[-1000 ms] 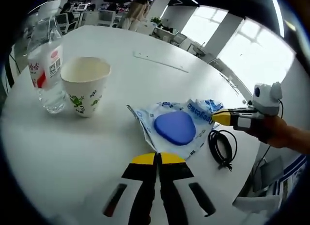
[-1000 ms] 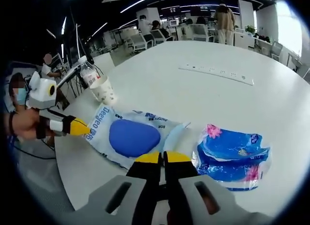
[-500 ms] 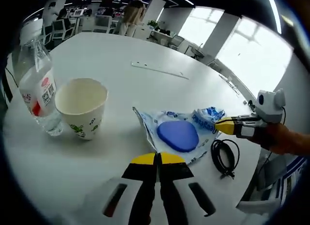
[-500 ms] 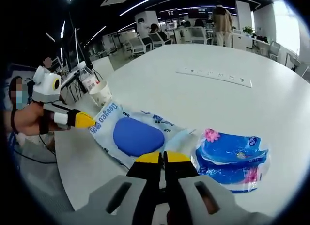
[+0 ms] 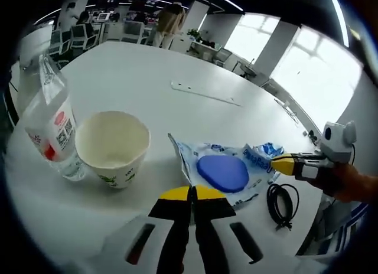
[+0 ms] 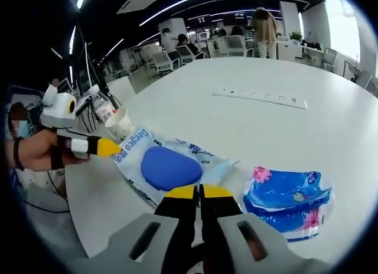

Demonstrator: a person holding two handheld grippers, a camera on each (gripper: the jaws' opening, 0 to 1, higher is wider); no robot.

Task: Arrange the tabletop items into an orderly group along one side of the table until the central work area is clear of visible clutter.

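Left gripper (image 5: 192, 193): yellow-tipped black jaws pressed together, pinching near edge of the wipes pack (image 5: 223, 170). Pack = soft, crinkly clear/blue plastic pouch w/ smooth rounded blue lid on top; lies flat on white table (image 5: 136, 79), right of centre in left gripper view.

Right gripper (image 6: 199, 193): jaws likewise closed, clamped on opposite edge of same pack (image 6: 168, 166). In left gripper view it comes in from the right (image 5: 282, 163), yellow tips on the pack's printed end flap. In right gripper view the left gripper enters from the left (image 6: 107, 147), held by a hand (image 6: 35, 151), tips on the lettered flap. So pack is gripped at both ends.

Left of pack, left gripper view: paper cup (image 5: 113, 146), tapered, matte cream inside, green print on wall, upright, nothing seen inside. Just beside it, further left: clear plastic bottle (image 5: 51, 127), ribbed, white/red label, upright; touching or not, cannot tell.

Right of pack, near table edge: black cable (image 5: 282, 203), coiled in a loose loop.

Right gripper view, right of pack: tissue pack (image 6: 289, 198), glossy blue film w/ pink flower print, flat, slightly rumpled, apart from wipes pack.

Far side of table: long thin white power strip (image 6: 261, 97), flat. Table top smooth, glossy, rounded edge.
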